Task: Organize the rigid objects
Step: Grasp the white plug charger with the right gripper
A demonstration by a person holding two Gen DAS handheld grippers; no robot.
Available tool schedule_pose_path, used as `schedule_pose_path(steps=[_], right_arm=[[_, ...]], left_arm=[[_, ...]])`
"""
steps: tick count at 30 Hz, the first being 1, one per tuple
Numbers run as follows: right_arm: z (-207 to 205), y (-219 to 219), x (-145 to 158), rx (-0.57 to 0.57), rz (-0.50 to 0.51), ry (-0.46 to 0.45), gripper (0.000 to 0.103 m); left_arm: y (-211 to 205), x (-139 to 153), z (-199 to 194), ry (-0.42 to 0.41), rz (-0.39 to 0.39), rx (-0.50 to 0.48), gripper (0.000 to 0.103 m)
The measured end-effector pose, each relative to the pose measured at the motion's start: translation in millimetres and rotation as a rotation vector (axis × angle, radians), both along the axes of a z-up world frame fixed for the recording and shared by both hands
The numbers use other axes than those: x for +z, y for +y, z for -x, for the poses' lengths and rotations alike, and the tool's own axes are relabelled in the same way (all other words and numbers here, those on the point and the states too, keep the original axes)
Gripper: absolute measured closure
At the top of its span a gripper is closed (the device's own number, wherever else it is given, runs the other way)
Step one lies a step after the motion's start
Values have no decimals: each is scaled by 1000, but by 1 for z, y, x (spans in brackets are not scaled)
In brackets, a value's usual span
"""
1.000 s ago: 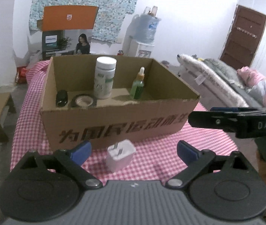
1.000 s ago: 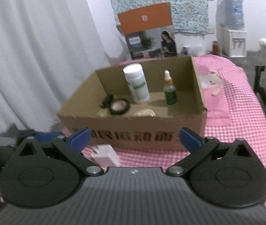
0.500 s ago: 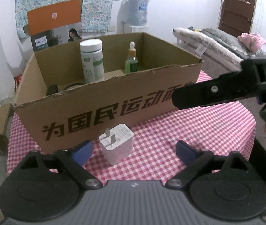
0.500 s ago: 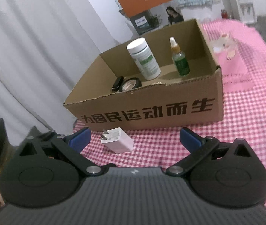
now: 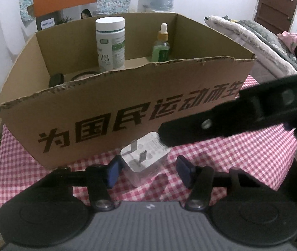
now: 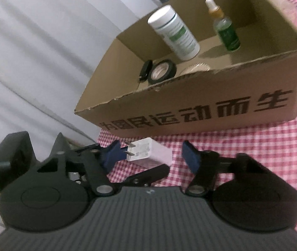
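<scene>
One charger (image 5: 146, 156), half hidden by black fingers (image 5: 190, 132).

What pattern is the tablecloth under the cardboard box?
Pink-red and white gingham check on the tablecloth, clearest in the left wrist view.

The tablecloth (image 5: 242, 156) is checked red and white. The cardboard box (image 5: 127, 96) is plain brown with dark printed characters. The charger (image 5: 146, 156) is white, and the gripper pads (image 5: 112, 172) are blue. The tall bottle (image 5: 110, 41) is white with green labelling; the dropper bottle (image 5: 161, 48) looks green with an amber collar. The tape roll (image 6: 162, 71) appears black.
</scene>
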State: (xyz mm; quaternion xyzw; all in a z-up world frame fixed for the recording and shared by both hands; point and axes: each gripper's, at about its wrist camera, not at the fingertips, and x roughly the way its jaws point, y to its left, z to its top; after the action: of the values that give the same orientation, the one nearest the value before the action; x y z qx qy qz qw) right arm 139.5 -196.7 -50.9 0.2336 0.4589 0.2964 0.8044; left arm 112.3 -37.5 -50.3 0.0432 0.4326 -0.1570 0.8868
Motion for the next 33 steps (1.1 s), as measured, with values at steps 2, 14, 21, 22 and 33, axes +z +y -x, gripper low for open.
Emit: schedule_pose_path(steps=[2,14,21,22,33], right_arm=[[-2,5,-5,9,-9,16,57],[10,-12,-14,-25,-20,60,71],[18,-29,-18,-64,-36,87,70],[18,-29,-19,-67,-36,86,70],[15,-24,-22,-64,-32,83,69]], left_arm=[[0,0,0,-7,-3,0,55],[-20,0,10,-23,19,-91,56],[-30,-1,15,-34,-4,-110,56],[-30,-1,15,-32,-5,-110,56],[-33,-4,11,-30,-10,-100,56]])
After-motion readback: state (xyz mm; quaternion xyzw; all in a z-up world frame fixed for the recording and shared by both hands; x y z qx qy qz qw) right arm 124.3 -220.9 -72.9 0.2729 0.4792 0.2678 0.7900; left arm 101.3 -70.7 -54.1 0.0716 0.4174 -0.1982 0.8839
